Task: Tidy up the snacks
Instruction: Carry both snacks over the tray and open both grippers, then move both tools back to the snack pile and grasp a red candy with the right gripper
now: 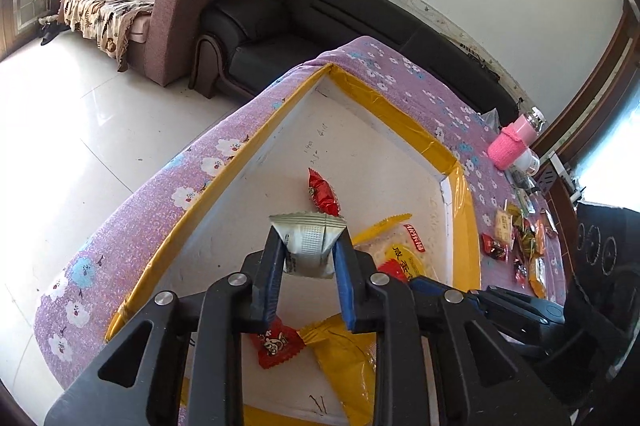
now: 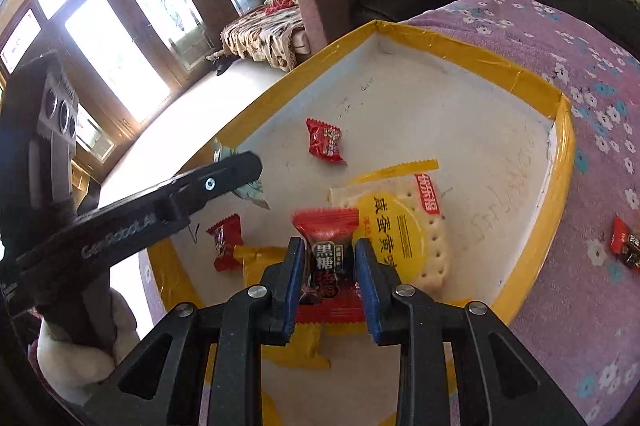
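Observation:
My left gripper (image 1: 308, 246) is shut on a silver snack packet (image 1: 308, 234) and holds it above the white box with yellow taped rim (image 1: 404, 118). It shows from the side in the right wrist view (image 2: 240, 166). My right gripper (image 2: 326, 258) is shut on a red and black brown-sugar candy (image 2: 326, 226), above the same box (image 2: 460, 46). In the box lie a red candy (image 2: 325, 141), a yellow biscuit pack (image 2: 400, 226), another red candy (image 2: 225, 241) and a yellow wrapper (image 2: 256, 260).
The box sits on a table with purple flowered cloth (image 2: 560, 38). Several loose snacks (image 1: 520, 246) lie on the cloth at the right, one red candy (image 2: 626, 244) close to the box. A pink bottle (image 1: 512, 142) stands further back. Sofas (image 1: 260, 22) stand behind the table.

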Demonstrator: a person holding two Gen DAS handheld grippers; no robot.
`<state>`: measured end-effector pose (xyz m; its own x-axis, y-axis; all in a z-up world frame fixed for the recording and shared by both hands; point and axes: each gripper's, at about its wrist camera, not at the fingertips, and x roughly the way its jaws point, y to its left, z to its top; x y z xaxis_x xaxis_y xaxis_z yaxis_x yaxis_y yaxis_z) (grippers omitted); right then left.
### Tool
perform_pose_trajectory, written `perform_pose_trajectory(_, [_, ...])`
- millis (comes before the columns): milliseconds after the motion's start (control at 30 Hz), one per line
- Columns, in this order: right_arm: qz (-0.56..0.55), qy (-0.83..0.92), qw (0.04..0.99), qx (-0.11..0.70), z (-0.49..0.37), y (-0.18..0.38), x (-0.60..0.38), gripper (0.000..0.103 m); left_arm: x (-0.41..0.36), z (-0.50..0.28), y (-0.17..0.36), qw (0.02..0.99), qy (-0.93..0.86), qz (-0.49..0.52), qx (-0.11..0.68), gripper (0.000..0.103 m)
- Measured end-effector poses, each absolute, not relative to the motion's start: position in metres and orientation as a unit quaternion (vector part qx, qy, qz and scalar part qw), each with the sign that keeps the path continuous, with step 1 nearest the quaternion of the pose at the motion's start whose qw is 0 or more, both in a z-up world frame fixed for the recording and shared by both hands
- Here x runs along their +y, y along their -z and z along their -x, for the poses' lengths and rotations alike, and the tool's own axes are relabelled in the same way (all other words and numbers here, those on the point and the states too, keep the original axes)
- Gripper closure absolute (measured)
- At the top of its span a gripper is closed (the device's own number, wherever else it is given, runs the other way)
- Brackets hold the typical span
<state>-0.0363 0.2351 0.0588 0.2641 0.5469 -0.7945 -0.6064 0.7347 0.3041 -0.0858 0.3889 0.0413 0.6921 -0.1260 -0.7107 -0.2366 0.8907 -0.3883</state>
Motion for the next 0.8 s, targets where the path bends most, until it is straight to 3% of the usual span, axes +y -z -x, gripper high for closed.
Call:
perform_pose_trajectory(100, [0.013, -0.367, 0.797, 0.48, 0.034, -0.061, 0.231, 0.064, 0.389, 0.089, -0.044, 0.889, -0.026, 0.241, 0.387, 0.076])
perform_pose_trajectory(200, [0.007, -0.363, 0.807, 0.466, 0.036, -0.071, 0.224, 0.064, 0.39, 0.094, -0.05, 0.89, -0.019, 0.254, 0.378, 0.072])
perform_pose_trajectory(267, [0.005, -0.359, 0.816, 0.453, 0.039, -0.08, 0.216, 0.064, 0.386, 0.097, -0.056, 0.892, -0.015, 0.258, 0.371, 0.059])
perform_pose_trajectory(367, [-0.002, -0.353, 0.829, 0.434, 0.045, -0.094, 0.198, 0.059, 0.374, 0.104, -0.066, 0.896, 0.001, 0.261, 0.36, 0.051])
perform_pose_trajectory(533, [-0.023, -0.337, 0.841, 0.423, 0.058, -0.102, 0.159, 0.052, 0.344, 0.118, -0.084, 0.896, 0.051, 0.274, 0.346, 0.05])
perform_pose_trajectory(800, [-0.059, -0.264, 0.857, 0.439, 0.069, -0.082, 0.056, 0.051, 0.283, 0.142, -0.096, 0.882, 0.106, 0.29, 0.356, 0.044])
